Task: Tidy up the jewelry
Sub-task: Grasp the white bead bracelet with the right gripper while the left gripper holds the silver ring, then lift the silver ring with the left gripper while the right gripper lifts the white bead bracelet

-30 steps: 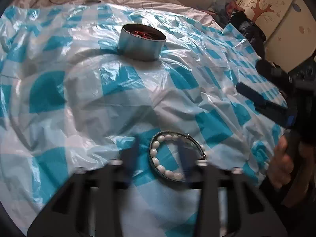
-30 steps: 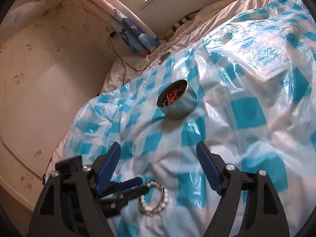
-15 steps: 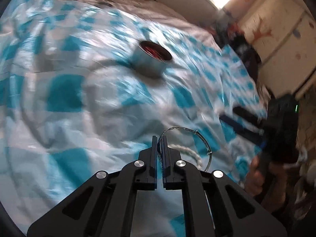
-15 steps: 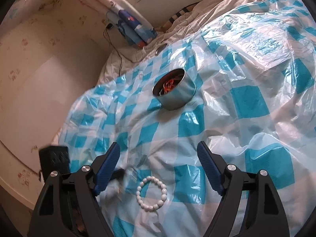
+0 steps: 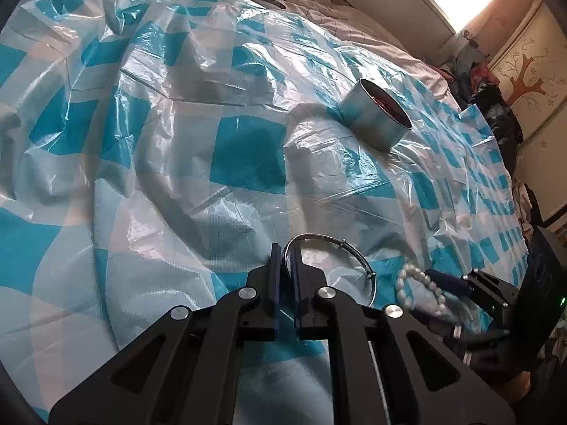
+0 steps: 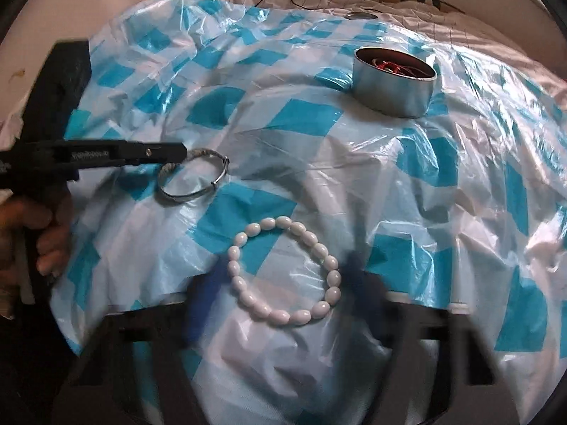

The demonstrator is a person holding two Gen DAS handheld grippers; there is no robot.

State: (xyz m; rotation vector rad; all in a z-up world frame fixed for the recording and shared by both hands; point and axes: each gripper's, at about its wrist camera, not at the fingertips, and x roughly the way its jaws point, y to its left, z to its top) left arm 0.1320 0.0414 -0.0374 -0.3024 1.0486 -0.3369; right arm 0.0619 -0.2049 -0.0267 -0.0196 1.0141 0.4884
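Silver bangle (image 5: 333, 265) pinched in left gripper (image 5: 286, 265) fingers, held level; right gripper (image 6: 280, 283) fingers wide around pearl bracelet (image 6: 283, 276).

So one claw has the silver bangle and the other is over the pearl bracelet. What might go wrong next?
The left gripper pinches only the thin edge of the silver bangle, so it may swing or slip out on the way to the metal tin. The right gripper, open around the white bead bracelet, might also catch the loose plastic sheet. The tin rests on soft, uneven bedding and might tip.
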